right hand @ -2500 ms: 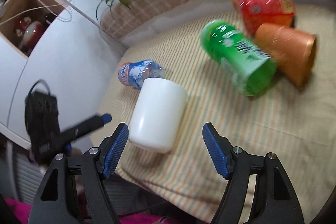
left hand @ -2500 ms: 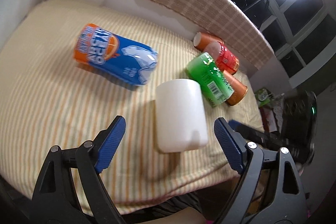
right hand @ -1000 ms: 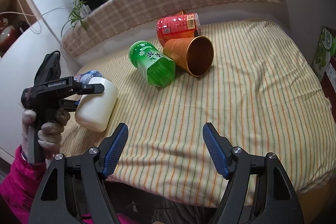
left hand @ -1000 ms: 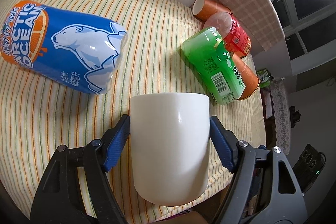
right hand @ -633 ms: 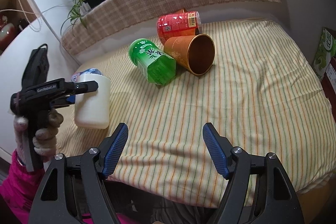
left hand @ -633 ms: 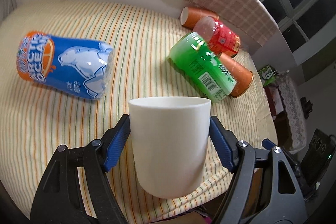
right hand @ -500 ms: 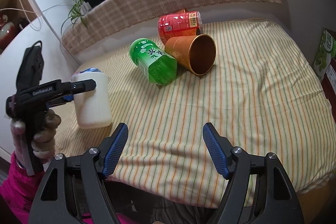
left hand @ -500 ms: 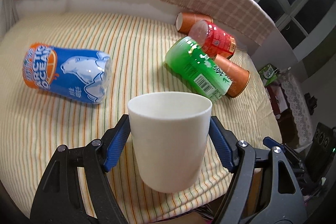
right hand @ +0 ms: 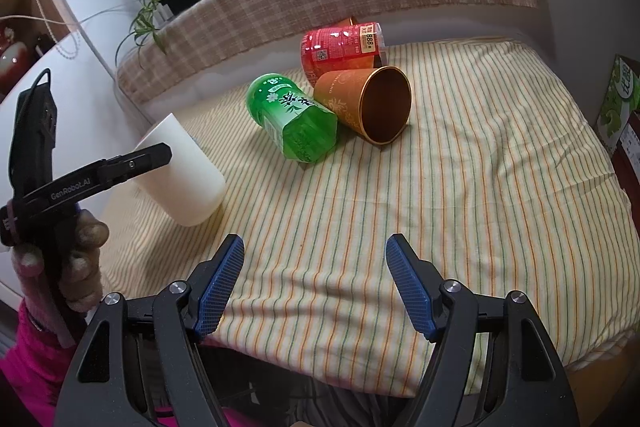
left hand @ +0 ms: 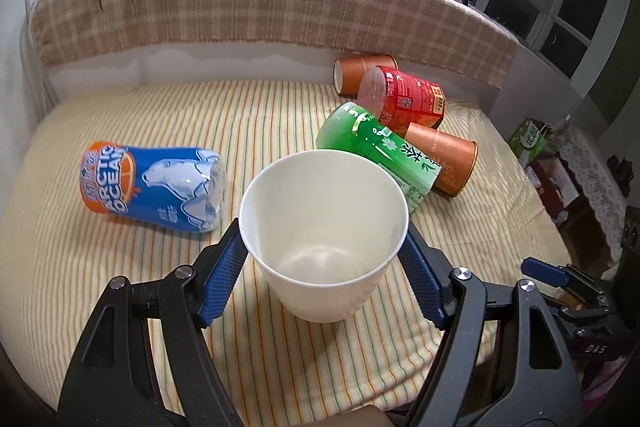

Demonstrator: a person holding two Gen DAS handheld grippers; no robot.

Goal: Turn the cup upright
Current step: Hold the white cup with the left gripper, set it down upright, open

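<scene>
White plastic, the cup sits mouth-up and tilted between the blue fingers of the left gripper, which pinch its wall from either side; in the right wrist view it leans toward 11 o'clock with its base corner on or just above the striped cloth, and I cannot tell whether it touches. My worry is the release: if the fingers part while the cup leans like this, it likely tips back onto its side, and the soft, wrinkled cloth gives a poor footing that could rock it over. A hard squeeze might also buckle a thin wall, and a sweep toward 1 o'clock could knock the green bottle lying near there. The right gripper hangs spread wide with nothing between its fingers, low over the cloth at 6 o'clock in its own view. Counting: one white cup, one blue can at 9 o'clock, one green bottle, one red can, and two orange cups, all lying on their sides.
</scene>
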